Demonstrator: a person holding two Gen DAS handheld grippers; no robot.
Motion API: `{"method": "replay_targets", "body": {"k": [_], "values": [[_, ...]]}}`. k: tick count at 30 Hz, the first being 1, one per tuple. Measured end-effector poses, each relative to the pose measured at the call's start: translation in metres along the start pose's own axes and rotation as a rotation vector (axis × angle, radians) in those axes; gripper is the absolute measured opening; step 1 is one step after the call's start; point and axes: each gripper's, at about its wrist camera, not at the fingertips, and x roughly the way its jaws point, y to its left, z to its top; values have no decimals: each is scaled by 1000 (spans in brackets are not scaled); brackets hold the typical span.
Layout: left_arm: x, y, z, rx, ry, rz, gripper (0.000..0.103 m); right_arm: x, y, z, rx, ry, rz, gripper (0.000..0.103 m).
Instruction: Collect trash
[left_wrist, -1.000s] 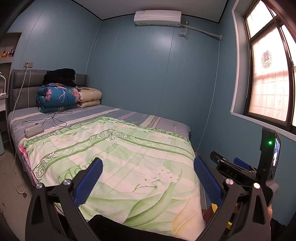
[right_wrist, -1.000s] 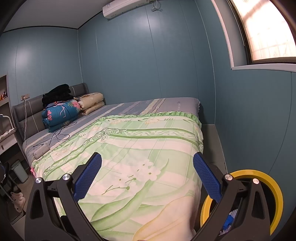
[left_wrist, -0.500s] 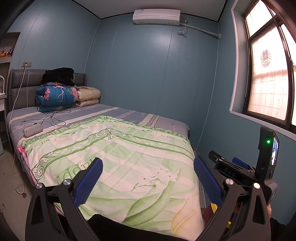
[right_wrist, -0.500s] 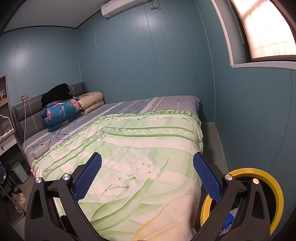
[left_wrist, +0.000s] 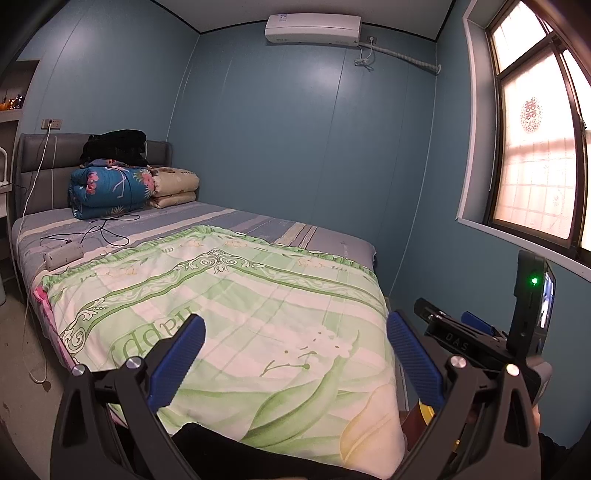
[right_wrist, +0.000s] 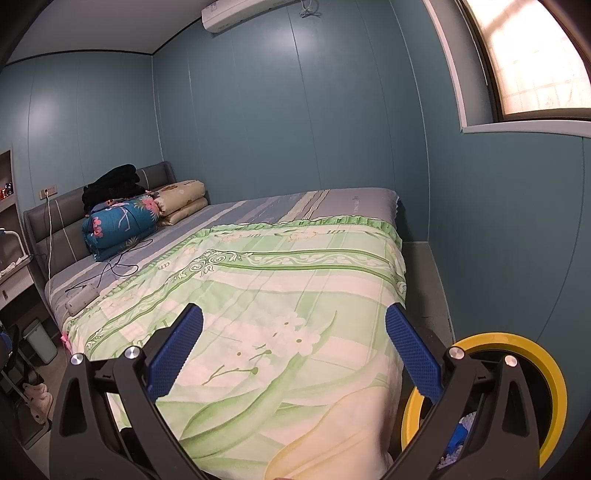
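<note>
A round bin with a yellow rim (right_wrist: 554, 373) stands on the floor at the bed's near right corner, partly behind my right gripper's finger; blue and white scraps (right_wrist: 460, 434) lie inside it. A sliver of the yellow rim (left_wrist: 426, 410) shows in the left wrist view. My left gripper (left_wrist: 295, 354) is open with nothing between its blue pads, held above the foot of the bed. My right gripper (right_wrist: 293, 350) is open and empty too, over the green floral quilt (right_wrist: 277, 295). In the left wrist view the right gripper's body (left_wrist: 480, 339) sits at the right. No loose trash shows on the bed.
The bed (left_wrist: 258, 229) fills the room's middle, with folded quilts (left_wrist: 110, 188), black clothes (left_wrist: 114, 146) and a power strip with cables (left_wrist: 62, 254) near the headboard. A narrow floor strip (right_wrist: 424, 280) runs by the right wall. A small grey bin (right_wrist: 38, 339) and shoes (right_wrist: 35, 398) are at left.
Both views have shifted only slightly over the bed; the left gripper's view drifted a little toward the bed's left. Both grippers stay open and empty.
</note>
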Motion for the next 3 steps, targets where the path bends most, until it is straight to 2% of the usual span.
{"method": "replay_targets", "body": {"k": [3], "values": [[0, 0, 0, 2, 0, 0, 95, 0, 0, 0, 2, -1, -1, 95]]}}
